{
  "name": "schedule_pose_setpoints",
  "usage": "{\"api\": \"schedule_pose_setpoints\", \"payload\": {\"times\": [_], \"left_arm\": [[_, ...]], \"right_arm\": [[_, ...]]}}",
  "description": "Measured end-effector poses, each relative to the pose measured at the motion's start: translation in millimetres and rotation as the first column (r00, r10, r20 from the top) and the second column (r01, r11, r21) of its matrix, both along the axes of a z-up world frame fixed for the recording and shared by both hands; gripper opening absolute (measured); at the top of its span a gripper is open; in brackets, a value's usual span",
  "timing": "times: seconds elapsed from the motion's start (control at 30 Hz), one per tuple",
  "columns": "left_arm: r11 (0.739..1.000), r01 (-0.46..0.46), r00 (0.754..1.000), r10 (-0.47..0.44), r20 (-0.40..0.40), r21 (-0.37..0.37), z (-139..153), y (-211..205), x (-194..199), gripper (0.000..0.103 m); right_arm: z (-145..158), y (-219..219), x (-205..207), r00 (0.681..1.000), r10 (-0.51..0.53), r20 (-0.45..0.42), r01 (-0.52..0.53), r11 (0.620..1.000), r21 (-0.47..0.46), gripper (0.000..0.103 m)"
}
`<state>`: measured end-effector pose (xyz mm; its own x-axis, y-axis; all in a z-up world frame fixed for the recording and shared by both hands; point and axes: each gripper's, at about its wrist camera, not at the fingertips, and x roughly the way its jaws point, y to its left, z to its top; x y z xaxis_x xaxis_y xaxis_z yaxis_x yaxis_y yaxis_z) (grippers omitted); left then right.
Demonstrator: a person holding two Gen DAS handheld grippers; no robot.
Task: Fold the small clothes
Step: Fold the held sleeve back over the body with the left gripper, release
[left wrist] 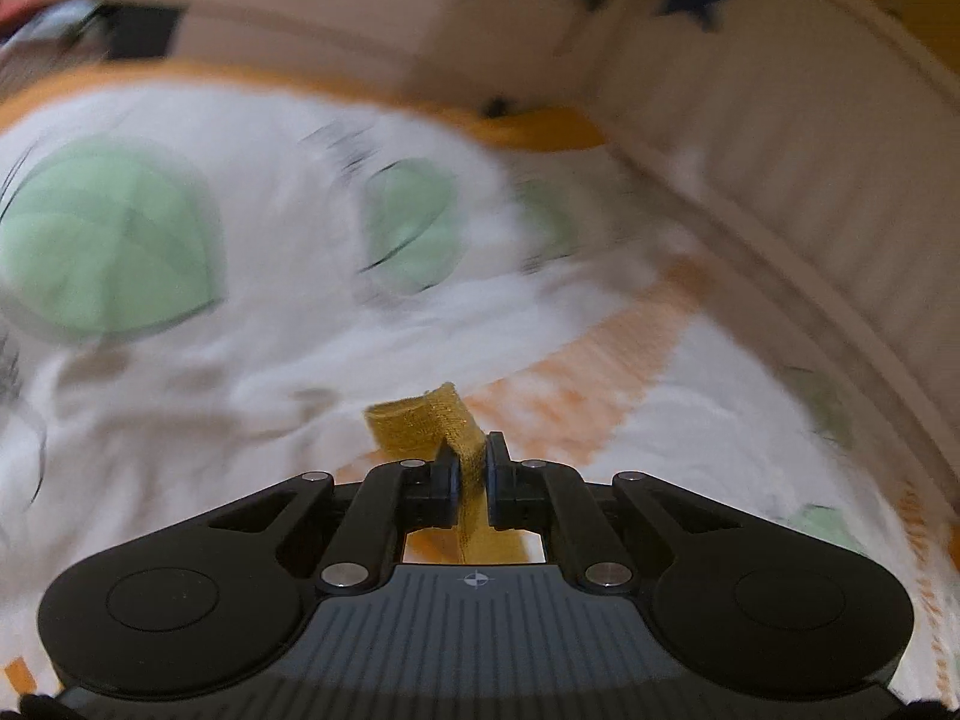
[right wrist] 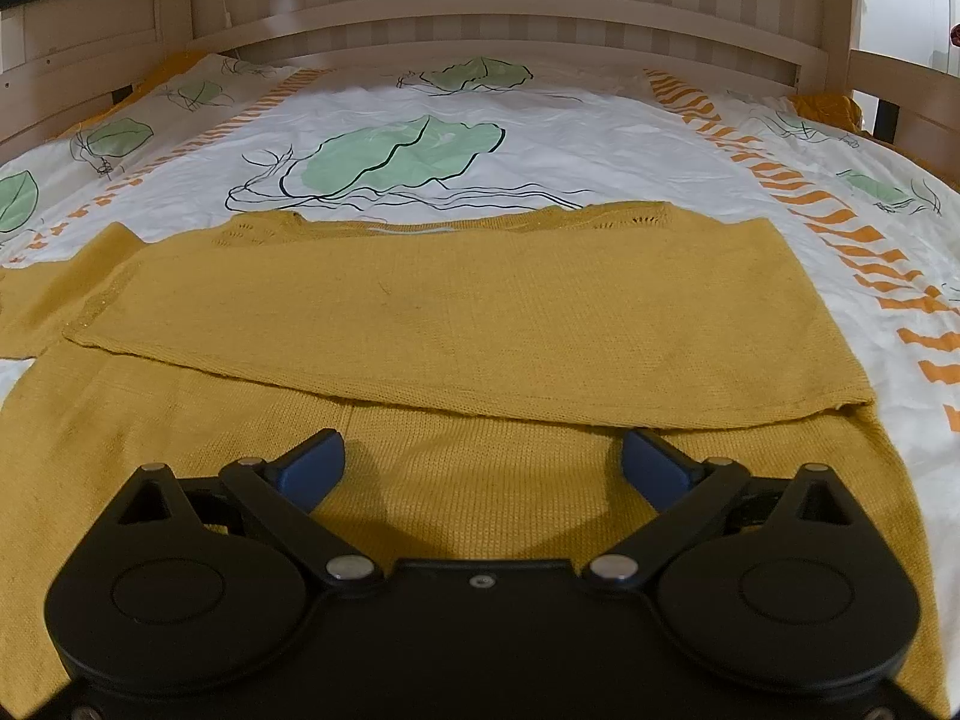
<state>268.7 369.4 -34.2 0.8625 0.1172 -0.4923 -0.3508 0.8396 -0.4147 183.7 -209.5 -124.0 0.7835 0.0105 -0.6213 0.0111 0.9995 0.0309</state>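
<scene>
A mustard-yellow knit garment [right wrist: 456,312] lies flat on the bed in the right wrist view, with one part folded over across its body and a sleeve reaching out at the left [right wrist: 54,294]. My right gripper [right wrist: 483,465] stands open just above the garment's near part, nothing between its blue pads. In the blurred left wrist view my left gripper [left wrist: 474,468] is shut on a narrow strip of the same yellow knit [left wrist: 429,420], which sticks up between the pads and hangs below them.
The bed carries a white cover [right wrist: 540,138] printed with green leaves and orange stripes. A pale wooden slatted headboard [right wrist: 492,12] and side rails [right wrist: 900,96] enclose it. In the left wrist view the wooden rail [left wrist: 810,180] curves along the right.
</scene>
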Motion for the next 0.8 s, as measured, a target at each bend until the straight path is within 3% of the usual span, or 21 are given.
{"api": "schedule_pose_setpoints", "payload": {"times": [0.13,0.23,0.43,0.57,0.67,0.8], "left_arm": [[0.991,0.119,0.988,-0.124,0.091,0.061,53.3,-41.4,-6.8,0.006],[0.97,0.217,0.961,-0.232,0.148,0.11,93.1,-84.6,-11.3,0.006],[0.896,0.418,0.867,-0.442,0.229,0.151,139.6,-190.1,-14.0,0.006],[0.836,0.514,0.812,-0.547,0.205,0.193,135.3,-257.9,-9.8,0.007],[0.819,0.542,0.813,-0.568,0.127,0.186,111.7,-289.9,-6.6,0.007],[0.831,0.541,0.839,-0.543,-0.023,0.131,59.2,-301.9,-7.9,0.008]], "right_arm": [[0.0,-0.5,0.4,1.0,0.001,0.001,-0.001,1.0,0.005,0.1],[0.5,-1.0,0.6,1.0,0.001,0.004,-0.001,1.0,0.011,0.1],[2.2,-5.7,-2.6,1.0,0.003,0.015,-0.004,0.999,0.049,0.1],[2.6,-9.5,-4.0,1.0,0.007,0.019,-0.008,0.997,0.075,0.1],[2.7,-10.9,-4.6,1.0,0.009,0.019,-0.011,0.996,0.089,0.1],[2.8,-12.5,-5.2,1.0,0.01,0.022,-0.013,0.995,0.104,0.1]]}}
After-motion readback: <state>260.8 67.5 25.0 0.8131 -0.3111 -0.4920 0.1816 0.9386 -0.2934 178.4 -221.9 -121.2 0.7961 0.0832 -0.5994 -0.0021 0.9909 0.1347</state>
